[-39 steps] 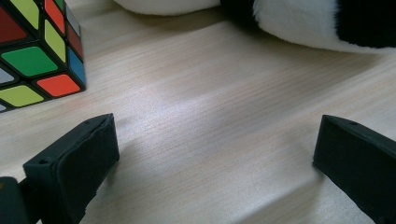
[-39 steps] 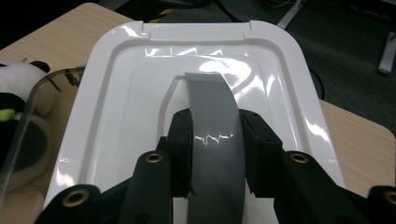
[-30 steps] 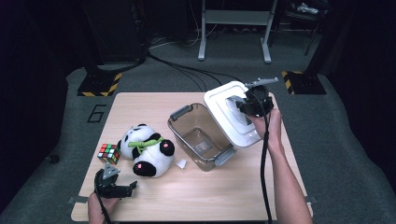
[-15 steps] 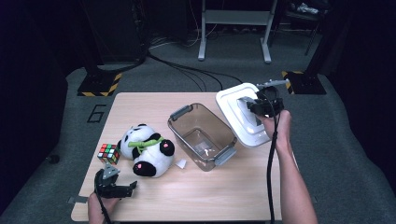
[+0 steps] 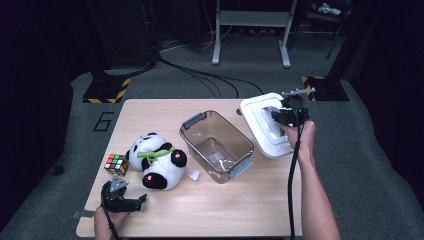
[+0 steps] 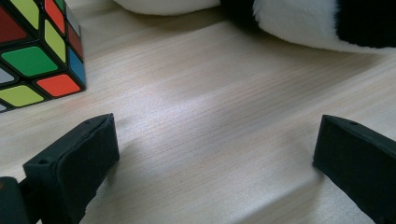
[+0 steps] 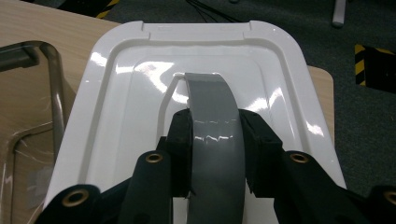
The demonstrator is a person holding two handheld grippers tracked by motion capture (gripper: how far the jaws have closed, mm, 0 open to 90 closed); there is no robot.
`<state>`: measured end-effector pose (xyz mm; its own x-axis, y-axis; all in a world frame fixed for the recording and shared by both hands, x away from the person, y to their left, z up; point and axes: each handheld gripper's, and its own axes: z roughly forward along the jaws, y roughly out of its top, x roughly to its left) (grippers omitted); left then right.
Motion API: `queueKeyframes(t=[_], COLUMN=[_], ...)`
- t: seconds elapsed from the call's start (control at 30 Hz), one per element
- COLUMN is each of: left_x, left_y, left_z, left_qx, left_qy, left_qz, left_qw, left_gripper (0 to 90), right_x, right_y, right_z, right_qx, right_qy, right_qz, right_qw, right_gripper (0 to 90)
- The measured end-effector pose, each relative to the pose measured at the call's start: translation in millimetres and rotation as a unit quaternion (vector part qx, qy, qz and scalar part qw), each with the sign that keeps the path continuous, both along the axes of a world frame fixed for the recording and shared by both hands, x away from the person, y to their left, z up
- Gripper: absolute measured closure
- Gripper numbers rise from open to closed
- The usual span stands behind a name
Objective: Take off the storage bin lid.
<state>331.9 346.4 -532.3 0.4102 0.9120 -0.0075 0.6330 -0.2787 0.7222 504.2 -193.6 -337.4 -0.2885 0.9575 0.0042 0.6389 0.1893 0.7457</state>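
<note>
Desk [image 5: 240, 210] near edge, middle to right: bare wood, open passage. Clear bin [image 5: 216, 145] blocks the centre, white lid [image 5: 260, 125] hangs over the far right corner. Panda plush [image 5: 155, 160] and puzzle cube [image 5: 116, 164] crowd the left side; bare strip between them. Far left corner free.

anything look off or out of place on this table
The white lid is off the clear bin, held by its grey handle in the right claw at the table's right edge. The plush panda lies on its side. Nothing spilled or damaged.
</note>
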Motion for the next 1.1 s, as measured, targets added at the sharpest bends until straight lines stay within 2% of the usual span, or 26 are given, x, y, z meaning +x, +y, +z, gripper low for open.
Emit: queueKeyframes(t=[0.47, 0.83, 1.1], left_x=[0.0, 0.0, 0.0], left_y=[0.0, 0.1, 0.0], left_z=[0.0, 0.0, 0.2], left_qx=[0.000, 0.000, 0.001], left_qy=[0.000, 0.000, 0.001], left_qz=[0.000, 0.000, 0.000], left_qw=[1.0000, 1.0000, 1.0000], left_gripper=[0.0, 0.0, 0.0], right_x=[16.4, 25.4, 30.0], right_y=[-13.0, -13.1, -11.9], right_z=[-33.6, -60.4, -75.9], right_qx=[0.008, 0.015, 0.023], right_qy=[0.024, 0.045, 0.048], right_qz=[-0.045, -0.074, -0.088], right_qw=[0.9987, 0.9961, 0.9947], right_gripper=[66.6, 66.6, 66.6])
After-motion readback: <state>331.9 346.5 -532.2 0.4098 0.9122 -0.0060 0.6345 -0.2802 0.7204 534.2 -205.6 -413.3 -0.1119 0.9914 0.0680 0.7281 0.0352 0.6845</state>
